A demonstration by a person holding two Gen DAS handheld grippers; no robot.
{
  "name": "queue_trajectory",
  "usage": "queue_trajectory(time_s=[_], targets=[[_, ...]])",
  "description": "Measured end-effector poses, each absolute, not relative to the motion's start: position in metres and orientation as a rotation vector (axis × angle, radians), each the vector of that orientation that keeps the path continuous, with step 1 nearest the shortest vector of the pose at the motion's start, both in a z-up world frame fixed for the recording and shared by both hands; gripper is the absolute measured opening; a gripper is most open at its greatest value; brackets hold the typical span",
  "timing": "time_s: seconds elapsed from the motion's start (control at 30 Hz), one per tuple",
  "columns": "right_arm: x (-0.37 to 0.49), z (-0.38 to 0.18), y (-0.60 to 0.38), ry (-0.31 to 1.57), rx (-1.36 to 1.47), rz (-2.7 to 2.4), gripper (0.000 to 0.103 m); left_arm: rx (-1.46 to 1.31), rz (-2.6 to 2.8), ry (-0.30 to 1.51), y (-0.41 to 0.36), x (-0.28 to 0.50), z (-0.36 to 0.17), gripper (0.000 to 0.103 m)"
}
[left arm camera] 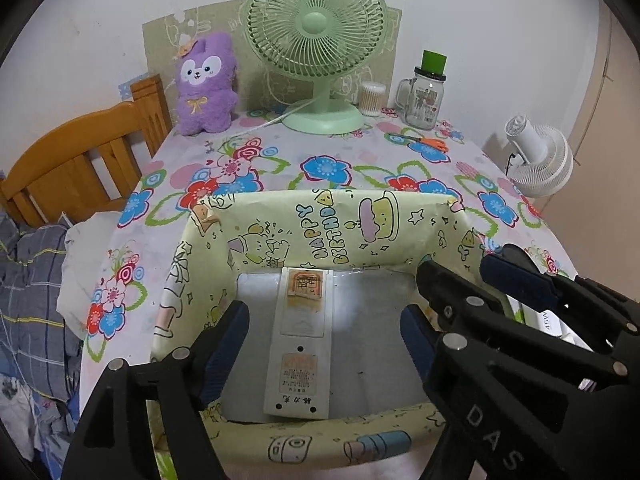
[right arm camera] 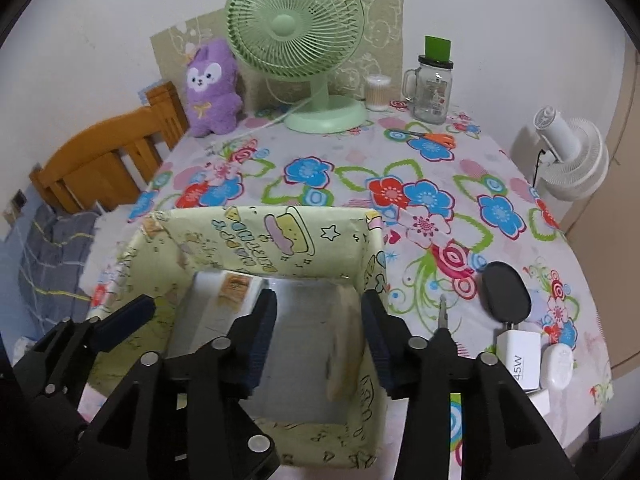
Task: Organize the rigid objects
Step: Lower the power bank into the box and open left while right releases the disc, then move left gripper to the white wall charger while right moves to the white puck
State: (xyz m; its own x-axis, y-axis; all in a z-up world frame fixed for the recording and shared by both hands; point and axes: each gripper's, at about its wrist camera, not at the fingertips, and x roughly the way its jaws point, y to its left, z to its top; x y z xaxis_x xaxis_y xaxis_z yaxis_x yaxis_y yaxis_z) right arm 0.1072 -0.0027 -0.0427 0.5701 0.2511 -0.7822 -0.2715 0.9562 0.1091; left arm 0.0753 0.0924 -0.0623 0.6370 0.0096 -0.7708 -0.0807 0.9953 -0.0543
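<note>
the left gripper (left arm camera: 324,344) hangs over the birthday-paper box (left arm camera: 332,216), jaws wide, pads clear of the white remote control (left arm camera: 300,344) lying flat on the box floor. the right gripper (right arm camera: 320,340) beside it stands partly open; a blurred tan object (right arm camera: 346,344) sits between its pads, contact unclear.

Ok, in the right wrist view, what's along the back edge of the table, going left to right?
Purple plush toy → green desk fan → cotton swab jar → glass mug jar with green lid; beyond the table's right edge, the white fan.
</note>
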Motion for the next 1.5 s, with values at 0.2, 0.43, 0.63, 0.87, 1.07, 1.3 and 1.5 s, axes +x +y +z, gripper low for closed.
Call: queue_trajectory(time_s=[0.2, 0.43, 0.63, 0.87, 1.07, 1.3, 1.5], targets=[[0.098, -0.032, -0.007, 0.884, -0.054, 0.269, 0.073, -0.081, 0.061, 0.864, 0.086, 0.067, -0.055, 0.083], [0.091, -0.023, -0.020, 0.868, -0.043, 0.263, 0.078, -0.069, 0.057, 0.849, 0.075, 0.061, -0.046, 0.084], [0.085, -0.015, -0.029, 0.851, -0.045, 0.261, 0.080, -0.059, 0.060, 0.832, 0.066, 0.054, -0.038, 0.086], [0.078, -0.005, -0.040, 0.822, -0.050, 0.257, 0.085, -0.049, 0.065, 0.808, 0.055, 0.046, -0.028, 0.091], [0.073, 0.001, -0.051, 0.808, -0.054, 0.252, 0.088, -0.047, 0.051, 0.799, 0.044, 0.043, -0.023, 0.095], [0.070, 0.007, -0.064, 0.784, -0.063, 0.234, 0.095, -0.044, 0.048, 0.785, 0.031, 0.040, -0.018, 0.100], [0.069, 0.013, -0.076, 0.764, -0.070, 0.224, 0.097, -0.038, 0.043, 0.773, 0.019, 0.040, -0.013, 0.101]])
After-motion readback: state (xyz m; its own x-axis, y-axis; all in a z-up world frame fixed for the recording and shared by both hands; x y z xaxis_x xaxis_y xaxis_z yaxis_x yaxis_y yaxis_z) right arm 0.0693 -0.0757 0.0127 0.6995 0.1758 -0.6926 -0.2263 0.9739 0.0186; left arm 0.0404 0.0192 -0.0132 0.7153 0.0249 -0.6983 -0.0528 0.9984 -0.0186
